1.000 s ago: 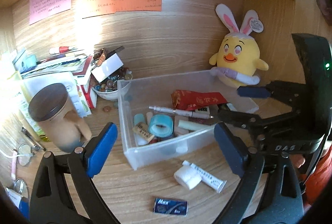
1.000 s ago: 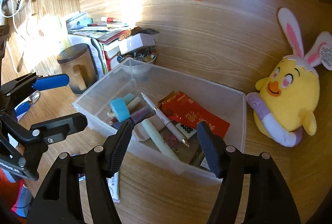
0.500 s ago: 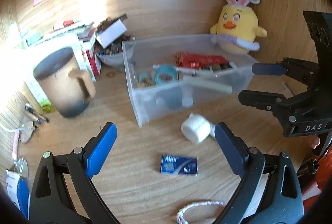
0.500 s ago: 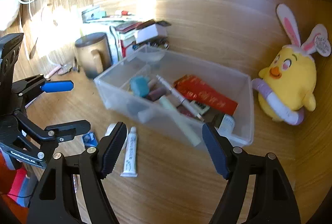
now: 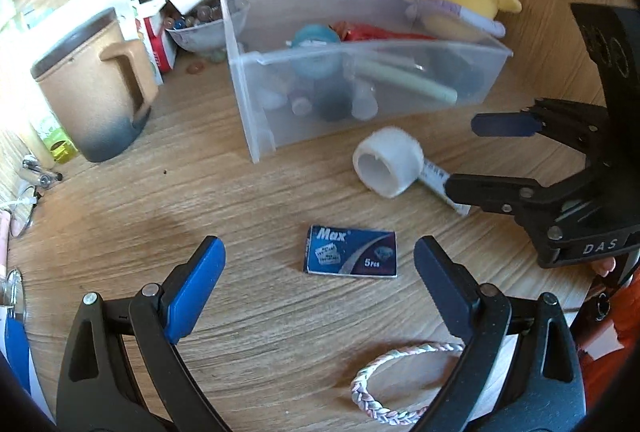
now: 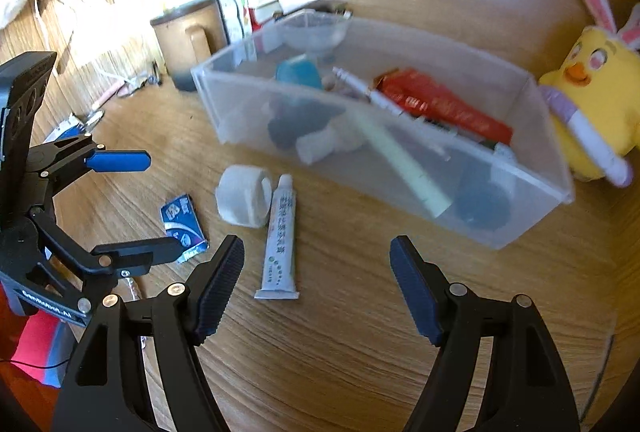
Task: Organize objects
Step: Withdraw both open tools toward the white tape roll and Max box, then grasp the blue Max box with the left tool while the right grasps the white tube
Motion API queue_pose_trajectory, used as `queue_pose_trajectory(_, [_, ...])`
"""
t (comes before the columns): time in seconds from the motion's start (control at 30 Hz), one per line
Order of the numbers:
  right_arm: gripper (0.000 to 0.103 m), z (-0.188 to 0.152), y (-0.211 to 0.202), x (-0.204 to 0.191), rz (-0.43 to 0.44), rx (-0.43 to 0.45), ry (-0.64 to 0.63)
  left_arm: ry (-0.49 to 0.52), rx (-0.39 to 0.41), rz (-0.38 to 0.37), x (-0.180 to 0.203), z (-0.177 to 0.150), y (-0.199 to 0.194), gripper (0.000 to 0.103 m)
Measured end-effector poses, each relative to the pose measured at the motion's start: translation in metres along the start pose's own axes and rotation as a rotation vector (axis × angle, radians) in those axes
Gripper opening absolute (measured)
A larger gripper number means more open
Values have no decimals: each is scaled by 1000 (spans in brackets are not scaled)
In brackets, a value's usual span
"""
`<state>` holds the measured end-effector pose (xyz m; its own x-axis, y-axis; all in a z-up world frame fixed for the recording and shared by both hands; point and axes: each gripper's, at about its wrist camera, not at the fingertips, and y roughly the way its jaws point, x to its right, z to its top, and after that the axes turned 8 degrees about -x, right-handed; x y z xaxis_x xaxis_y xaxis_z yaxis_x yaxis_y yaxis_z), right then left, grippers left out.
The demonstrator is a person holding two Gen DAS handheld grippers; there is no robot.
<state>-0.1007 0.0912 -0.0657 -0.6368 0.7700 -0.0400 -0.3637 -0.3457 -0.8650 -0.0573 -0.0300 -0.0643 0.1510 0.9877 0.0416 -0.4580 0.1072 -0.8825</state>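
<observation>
My left tongs (image 5: pixel 316 268) spread, empty, blue packet (image 5: pixel 352 250) between tips | my right tongs (image 6: pixel 316 264) spread, empty; tube (image 6: pixel 280 240) at 10 o'clock | risk: flat packet slides; tape roll (image 6: pixel 244 201) gets nudged | bin (image 6: pixel 400 192) at 12.

Both views are wrist fisheyes angled steeply down at a wooden desk (image 5: pixel 120 200), close above it. The left wrist view looks from the near left; a clear plastic bin (image 5: pixel 280 80) stands at its 12 o'clock. The right wrist view looks from the near right, the bin (image 6: pixel 532 160) at its 1 o'clock. Both share the bin, a white tape roll (image 5: pixel 386 162) (image 6: pixel 242 200) and a small blue "Max" packet (image 5: pixel 352 250) (image 6: pixel 182 222).
</observation>
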Motion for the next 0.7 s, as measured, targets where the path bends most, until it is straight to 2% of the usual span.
queue_pose_trajectory(0.13, [72,1,14,-2,25,-35,2,20,-14,-5,4,-1,6,96])
queue_pose_trajectory(0.2, [68,3,18,-3,28,-40,1,30,-14,-7,5,-2,6,82])
queue_pose_trajectory(0.33, [48,6,21,-6,31,-38,-15,60,-5,-3,8,-6,8,73])
queue_pose_trajectory(0.5, [25,8,23,-9,34,-24,-31,93,17,-14,11,-8,4,51])
queue_pose_trajectory(0.57, [16,8,24,-10,36,-23,-33,86,21,-13,9,-9,4,47])
queue_pose_trajectory(0.7, [16,6,23,-9,27,-16,-26,59,22,-12,4,-8,4,47])
